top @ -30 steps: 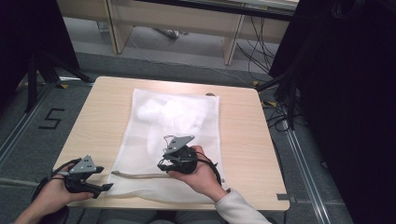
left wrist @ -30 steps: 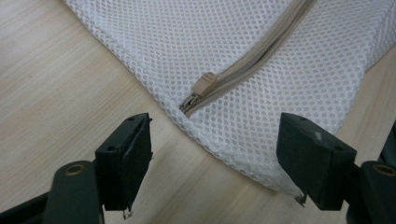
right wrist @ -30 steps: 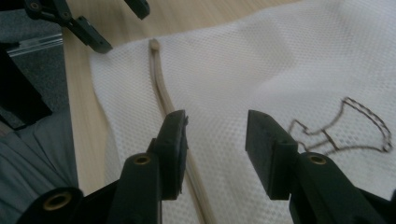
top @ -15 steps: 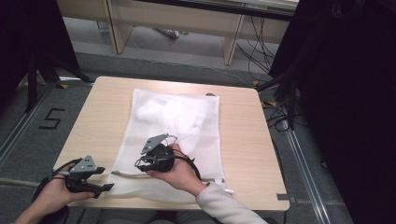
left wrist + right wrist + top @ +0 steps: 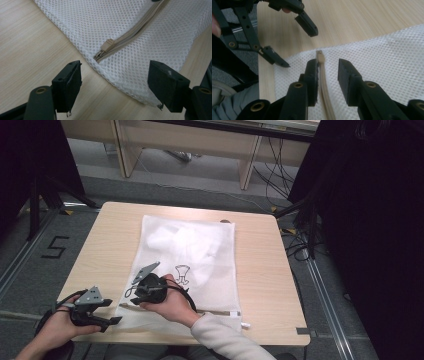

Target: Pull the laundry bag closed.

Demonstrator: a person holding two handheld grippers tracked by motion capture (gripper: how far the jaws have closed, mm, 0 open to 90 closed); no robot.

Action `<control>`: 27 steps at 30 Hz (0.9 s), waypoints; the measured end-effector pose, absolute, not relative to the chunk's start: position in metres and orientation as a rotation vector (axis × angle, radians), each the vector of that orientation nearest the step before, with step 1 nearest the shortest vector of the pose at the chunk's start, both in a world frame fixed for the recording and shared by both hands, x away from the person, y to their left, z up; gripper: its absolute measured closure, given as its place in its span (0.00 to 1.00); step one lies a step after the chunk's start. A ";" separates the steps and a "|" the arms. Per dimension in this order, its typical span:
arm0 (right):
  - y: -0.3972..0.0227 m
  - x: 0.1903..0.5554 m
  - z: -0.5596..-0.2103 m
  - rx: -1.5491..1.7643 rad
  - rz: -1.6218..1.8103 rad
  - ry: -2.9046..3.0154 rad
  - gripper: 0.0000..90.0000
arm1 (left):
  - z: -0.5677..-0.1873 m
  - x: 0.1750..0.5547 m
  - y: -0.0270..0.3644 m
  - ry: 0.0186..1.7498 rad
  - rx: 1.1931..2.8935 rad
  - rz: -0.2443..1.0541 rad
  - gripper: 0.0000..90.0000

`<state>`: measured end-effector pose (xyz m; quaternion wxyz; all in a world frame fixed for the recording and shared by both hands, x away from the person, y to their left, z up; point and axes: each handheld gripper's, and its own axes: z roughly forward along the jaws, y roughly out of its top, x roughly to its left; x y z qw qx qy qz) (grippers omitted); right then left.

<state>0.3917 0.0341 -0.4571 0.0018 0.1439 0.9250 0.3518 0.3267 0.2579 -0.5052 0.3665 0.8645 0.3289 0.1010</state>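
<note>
The white mesh laundry bag [image 5: 190,265] lies flat on the wooden desk [image 5: 260,270], its long axis running from the near edge away toward the far edge; what is folded inside shows only as a pale blur through the mesh, and a small dark printed figure [image 5: 183,274] on it is too small to read. The beige zipper [image 5: 215,312] runs along the near short end, parallel to the desk's front edge, and much of it is covered in the high view by the person's right hand [image 5: 172,302] and white sleeve [image 5: 225,340]. The zipper pull [image 5: 108,44] sits at the bag's near-left corner, pointing toward that corner. The right gripper [image 5: 325,68] is down on the bag with its fingers set narrowly, one on each side of the zipper tape just behind the pull; I cannot tell whether they touch it. The left gripper [image 5: 115,86], in the left hand [image 5: 57,327], hovers at the desk's near-left corner just beside the bag, fingers spread wide, holding nothing, aimed at the pull.
</note>
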 end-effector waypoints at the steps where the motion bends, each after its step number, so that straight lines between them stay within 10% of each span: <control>1: 0.037 0.392 -0.458 0.465 1.102 2.909 0.79 | -0.505 0.327 0.258 0.845 2.222 0.260 0.30; 27: 0.073 0.397 -0.490 0.551 1.053 2.988 0.82 | -0.506 0.327 0.258 0.853 2.224 0.256 0.30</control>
